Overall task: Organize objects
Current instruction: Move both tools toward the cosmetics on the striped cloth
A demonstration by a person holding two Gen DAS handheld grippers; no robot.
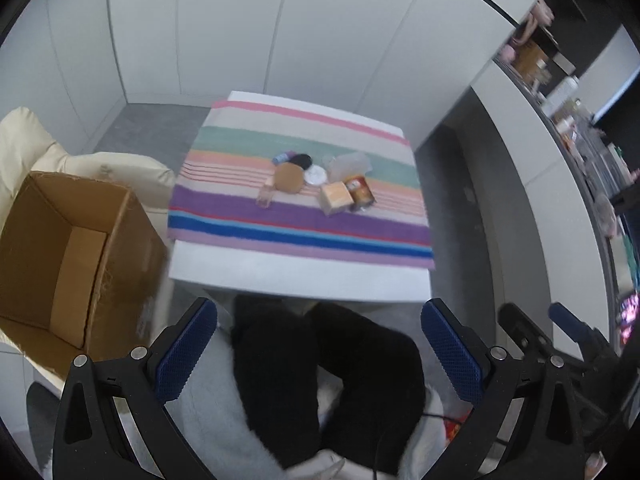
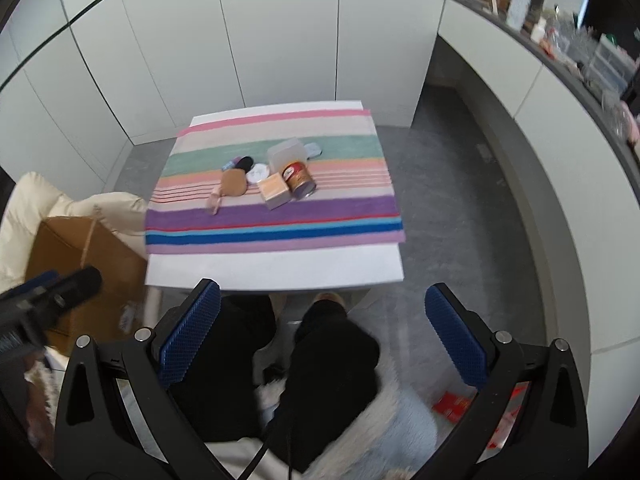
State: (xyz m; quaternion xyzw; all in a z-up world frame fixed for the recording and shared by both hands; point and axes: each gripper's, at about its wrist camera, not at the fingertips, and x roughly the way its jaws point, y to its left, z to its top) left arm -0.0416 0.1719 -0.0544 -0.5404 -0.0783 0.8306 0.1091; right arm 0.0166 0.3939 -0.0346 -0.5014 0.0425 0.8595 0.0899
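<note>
A striped cloth (image 1: pixel 296 224) (image 2: pixel 272 224) covers a small white table (image 2: pixel 276 270). On it lies a cluster: a brown round pad (image 1: pixel 289 178) (image 2: pixel 234 183), a black round item (image 1: pixel 302 160), a white round lid (image 1: pixel 315 176) (image 2: pixel 257 173), a clear plastic container (image 1: pixel 348 164) (image 2: pixel 287 153), a tan box (image 1: pixel 335 197) (image 2: pixel 273 191), a red-brown can (image 1: pixel 361 192) (image 2: pixel 299 179) and a small pink bottle (image 1: pixel 265 197) (image 2: pixel 213 202). My left gripper (image 1: pixel 318 350) and right gripper (image 2: pixel 322 334) hang open and empty above a person's lap, short of the table.
An open cardboard box (image 1: pixel 68 264) (image 2: pixel 92 264) stands left of the table, beside a cream cushion (image 1: pixel 28 140). A curved counter (image 2: pixel 540 60) loaded with jars and bottles runs along the right. White wall panels stand behind the table. Grey floor lies between table and counter.
</note>
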